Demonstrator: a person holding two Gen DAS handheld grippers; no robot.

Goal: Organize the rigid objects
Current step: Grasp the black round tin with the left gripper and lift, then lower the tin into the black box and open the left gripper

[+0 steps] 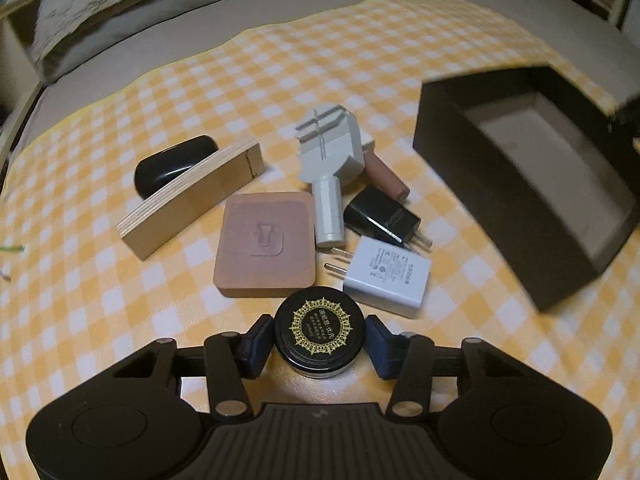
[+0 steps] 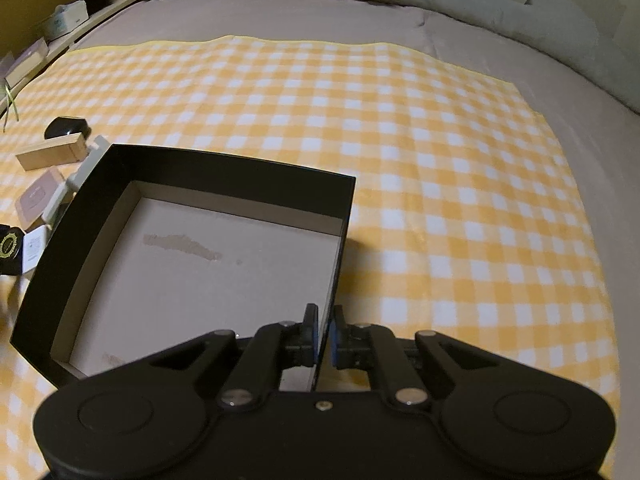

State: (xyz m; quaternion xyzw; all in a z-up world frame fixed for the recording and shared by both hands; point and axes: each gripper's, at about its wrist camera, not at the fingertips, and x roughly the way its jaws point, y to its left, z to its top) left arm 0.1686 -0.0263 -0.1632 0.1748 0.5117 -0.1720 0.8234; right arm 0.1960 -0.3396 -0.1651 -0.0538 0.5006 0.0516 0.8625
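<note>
Two plug adapters, black [image 1: 380, 218] and white [image 1: 388, 276], one round tin [image 1: 320, 326], one black box [image 1: 532, 184], one wooden block [image 1: 192, 200]

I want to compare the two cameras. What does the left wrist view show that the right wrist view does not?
Only the left wrist view: the left tool around the round black tin, the black charger and the brown tube.
Only the right wrist view: the right tool shut on the wall of the black box, and its bare floor.
Both: the box, the wooden block, the white charger, the checked cloth.
</note>
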